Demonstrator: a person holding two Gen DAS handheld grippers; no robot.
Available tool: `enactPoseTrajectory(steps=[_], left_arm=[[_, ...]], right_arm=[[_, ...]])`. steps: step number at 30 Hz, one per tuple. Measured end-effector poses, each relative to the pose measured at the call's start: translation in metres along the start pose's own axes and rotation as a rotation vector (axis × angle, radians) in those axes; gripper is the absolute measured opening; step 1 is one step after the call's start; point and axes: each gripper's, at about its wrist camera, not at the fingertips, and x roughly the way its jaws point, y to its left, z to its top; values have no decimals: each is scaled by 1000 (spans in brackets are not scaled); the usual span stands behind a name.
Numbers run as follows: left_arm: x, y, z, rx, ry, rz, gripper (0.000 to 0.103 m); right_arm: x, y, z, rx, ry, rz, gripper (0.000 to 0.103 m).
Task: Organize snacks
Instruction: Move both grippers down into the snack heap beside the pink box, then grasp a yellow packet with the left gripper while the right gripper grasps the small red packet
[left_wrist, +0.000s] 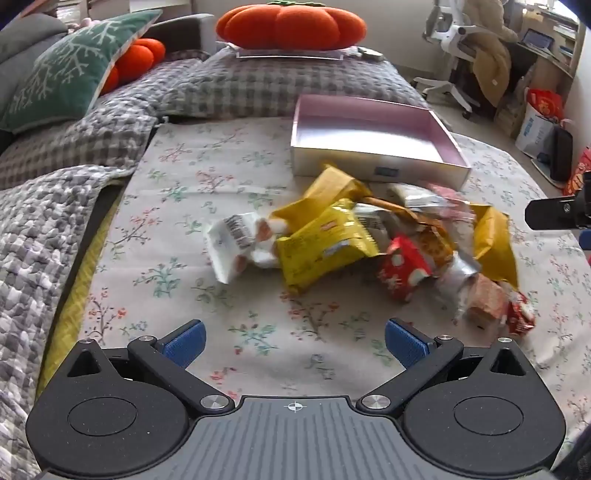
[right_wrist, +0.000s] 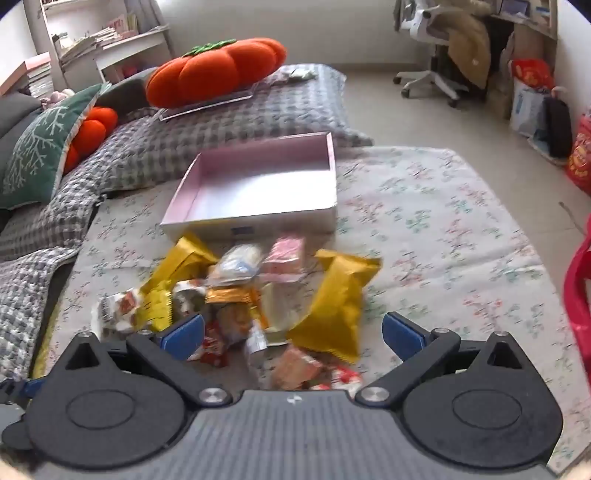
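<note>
A pile of snack packets (left_wrist: 369, 243) lies on the floral cloth: yellow bags, a red packet, white and silver wrappers. Behind it stands an open pink box (left_wrist: 373, 147), with nothing inside. My left gripper (left_wrist: 294, 343) is open and holds nothing, a little short of the pile. In the right wrist view the pile (right_wrist: 258, 302) lies in front of the pink box (right_wrist: 258, 192). My right gripper (right_wrist: 293, 338) is open, its jaws spread just above the near packets, gripping none. A big yellow bag (right_wrist: 336, 302) lies at the pile's right.
The floral cloth (left_wrist: 177, 206) covers a low table. A grey checked sofa cover (left_wrist: 74, 155) runs along the left, with a green cushion (left_wrist: 70, 70) and orange pumpkin cushions (left_wrist: 291, 26). An office chair (right_wrist: 439, 48) and bags (right_wrist: 532, 103) stand at the far right.
</note>
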Motion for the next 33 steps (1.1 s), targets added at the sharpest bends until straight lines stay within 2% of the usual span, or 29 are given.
enactPoseTrajectory(steps=[4,7,11,16,20,22,24,28,29,31,33], left_arm=[[6,4,2,61,-12,20,102],[13,-1,4,136,-20,5,101],[29,-14,10,245,-36,-10,100],[45,-30,18,373,-64,-19,94],[56,-36,24,450,-89,-12,87],[61,-37,25,488,-98,-21,85],[69,-41,26,544,-105,-29,82],[90,-43,26,582,-69,-47,60],[94,-41,26,573,-67,-38,49],[97,-35,27,537,-69,-32,40],[96,-27,28,493,-74,-51,36]], right_arm=[[16,16,-4,0,31,20,103],[19,24,-12,-36,40,14,103],[22,18,-22,-75,50,30,102],[30,15,-31,-107,18,67,99],[29,7,-32,-90,-32,55,94],[29,5,-31,-83,25,106,93],[32,13,-31,-147,41,139,88],[40,35,-32,-269,48,180,83],[45,39,-31,-285,50,199,79],[55,45,-29,-297,64,226,73],[67,52,-27,-314,70,254,62]])
